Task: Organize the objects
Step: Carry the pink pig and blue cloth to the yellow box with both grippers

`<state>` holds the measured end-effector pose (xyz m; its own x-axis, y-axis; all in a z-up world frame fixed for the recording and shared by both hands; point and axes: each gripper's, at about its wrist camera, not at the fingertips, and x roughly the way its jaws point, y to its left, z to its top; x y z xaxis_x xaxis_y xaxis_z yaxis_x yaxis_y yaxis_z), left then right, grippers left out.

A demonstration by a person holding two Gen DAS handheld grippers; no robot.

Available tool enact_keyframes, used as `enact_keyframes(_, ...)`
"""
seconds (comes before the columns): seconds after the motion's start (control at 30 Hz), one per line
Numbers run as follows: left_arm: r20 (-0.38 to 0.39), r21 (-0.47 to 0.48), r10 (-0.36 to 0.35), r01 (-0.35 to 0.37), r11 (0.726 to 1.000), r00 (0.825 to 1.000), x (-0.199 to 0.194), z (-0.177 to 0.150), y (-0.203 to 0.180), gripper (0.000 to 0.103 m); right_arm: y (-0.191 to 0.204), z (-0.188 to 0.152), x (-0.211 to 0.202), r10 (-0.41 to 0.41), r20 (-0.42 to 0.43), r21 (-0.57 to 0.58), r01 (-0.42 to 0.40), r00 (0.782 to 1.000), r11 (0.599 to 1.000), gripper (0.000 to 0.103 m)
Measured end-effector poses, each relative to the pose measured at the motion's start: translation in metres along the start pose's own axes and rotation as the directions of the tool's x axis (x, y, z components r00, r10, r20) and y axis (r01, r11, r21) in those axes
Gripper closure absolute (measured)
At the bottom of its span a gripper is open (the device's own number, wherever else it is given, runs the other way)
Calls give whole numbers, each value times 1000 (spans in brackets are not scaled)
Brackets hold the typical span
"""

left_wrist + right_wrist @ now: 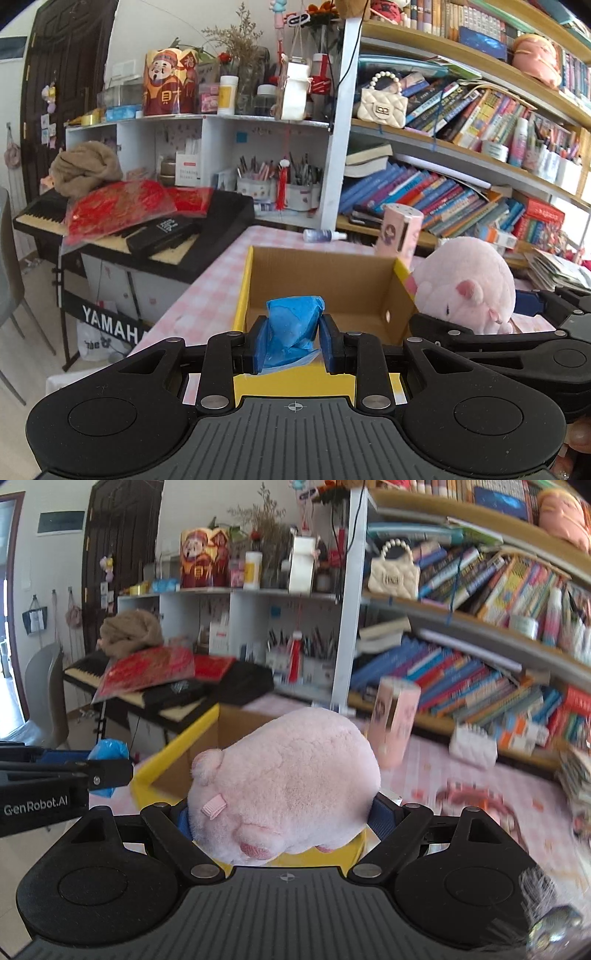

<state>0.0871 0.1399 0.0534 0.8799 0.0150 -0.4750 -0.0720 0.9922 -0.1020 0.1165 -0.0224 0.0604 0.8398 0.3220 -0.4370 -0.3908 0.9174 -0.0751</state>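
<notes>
both tongs grip loads above one cardboard box [325,273]: blue bag [293,325], pink plush pig [284,782].

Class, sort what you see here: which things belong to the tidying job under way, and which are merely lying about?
In the job: blue packet in the left gripper; pink plush pig in the right gripper; cardboard box.

Lying about: pink canister, spray bottle, keyboard.

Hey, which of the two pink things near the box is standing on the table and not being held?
The tall pink canister beyond the cardboard box. The pink plush pig is clamped in the right gripper.
</notes>
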Motion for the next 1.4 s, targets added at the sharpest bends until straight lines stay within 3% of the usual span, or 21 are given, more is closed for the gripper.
enact_keyframes(0.37,-86,-16,64,-65,998,994,68,13,-7,76,-16,10,79,40,-26,-106,-42,999,993,18)
enact_keyframes(0.63,-159,7,112,-113,994,981,105,11,-11,76,-15,5,129,107,-142,-230,-138,984,963,18)
enact_keyframes(0.8,-201,20,129,-127,992,971,122,6,-15,76,-11,-2,152,158,-244,-278,-225,957,934,18)
enact_keyframes(1.17,-271,43,135,-128,991,953,143,-3,-27,76,-33,3,177,289,-403,-160,-378,869,912,16)
enact_keyframes(1.4,-298,49,133,-124,991,945,152,-6,-33,75,-36,1,178,310,-421,-184,-415,852,891,15)
